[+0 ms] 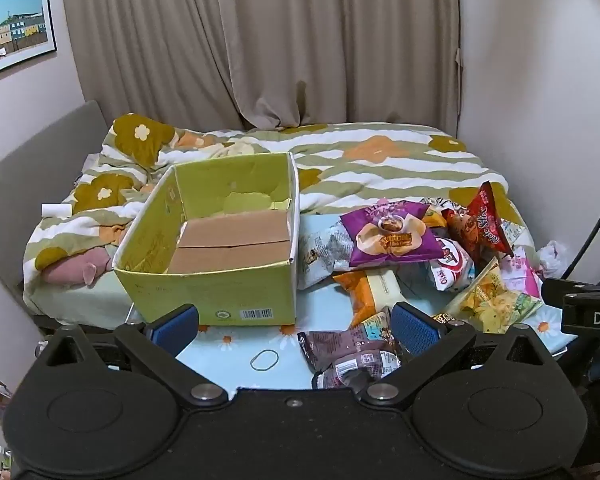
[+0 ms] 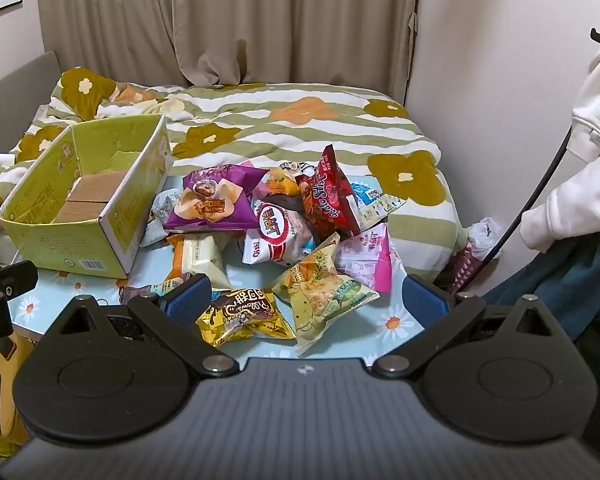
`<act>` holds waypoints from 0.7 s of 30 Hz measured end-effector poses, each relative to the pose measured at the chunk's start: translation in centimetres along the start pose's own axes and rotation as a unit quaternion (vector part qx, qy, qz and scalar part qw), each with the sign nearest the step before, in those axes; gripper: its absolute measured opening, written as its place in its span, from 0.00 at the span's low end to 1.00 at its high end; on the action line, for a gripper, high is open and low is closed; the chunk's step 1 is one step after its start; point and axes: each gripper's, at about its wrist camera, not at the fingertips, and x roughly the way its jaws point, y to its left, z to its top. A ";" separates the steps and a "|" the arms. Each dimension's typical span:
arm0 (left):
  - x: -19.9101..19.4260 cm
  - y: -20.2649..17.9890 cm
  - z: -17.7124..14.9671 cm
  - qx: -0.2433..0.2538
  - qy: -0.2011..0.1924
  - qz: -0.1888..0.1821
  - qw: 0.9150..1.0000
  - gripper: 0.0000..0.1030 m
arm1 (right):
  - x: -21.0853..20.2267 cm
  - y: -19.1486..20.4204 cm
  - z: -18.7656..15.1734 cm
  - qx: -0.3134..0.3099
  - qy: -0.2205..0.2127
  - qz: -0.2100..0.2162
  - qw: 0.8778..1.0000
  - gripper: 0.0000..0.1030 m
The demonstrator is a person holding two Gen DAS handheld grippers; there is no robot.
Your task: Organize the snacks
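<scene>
An open yellow-green cardboard box [image 1: 220,280] stands empty on a light blue flowered table [image 1: 236,356], seen also in the right wrist view [image 2: 80,216]. To its right lies a pile of snack bags: a purple bag [image 1: 392,236] [image 2: 216,200], a red bag [image 1: 480,224] [image 2: 332,200], a white-red bag [image 2: 276,236] and a yellow bag [image 2: 324,300]. My left gripper [image 1: 296,324] is open and empty above the table's front, near a dark purple bag [image 1: 348,348]. My right gripper [image 2: 308,300] is open and empty over a yellow-brown bag [image 2: 244,316].
A bed with a flowered striped quilt [image 1: 360,160] lies behind the table. Beige curtains [image 1: 260,40] hang at the back. A rubber band [image 1: 265,360] lies on the table. A person's white sleeve [image 2: 580,160] and a black cable [image 2: 540,184] are at the right.
</scene>
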 end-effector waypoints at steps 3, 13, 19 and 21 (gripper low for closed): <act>0.2 0.0 0.1 -0.002 0.006 0.001 1.000 1.00 | 0.0 0.0 0.0 0.000 0.000 0.001 1.000 1.00; 0.3 0.2 0.2 -0.004 0.001 0.000 1.000 1.00 | 0.3 0.1 0.0 -0.002 0.002 -0.001 1.000 1.00; 0.4 0.2 0.2 -0.004 0.002 -0.001 1.000 1.00 | 0.3 0.0 0.1 0.000 0.002 -0.002 1.000 1.00; 0.4 0.2 0.2 -0.004 0.003 -0.002 1.000 1.00 | 0.4 0.0 0.0 0.000 0.002 -0.002 1.000 1.00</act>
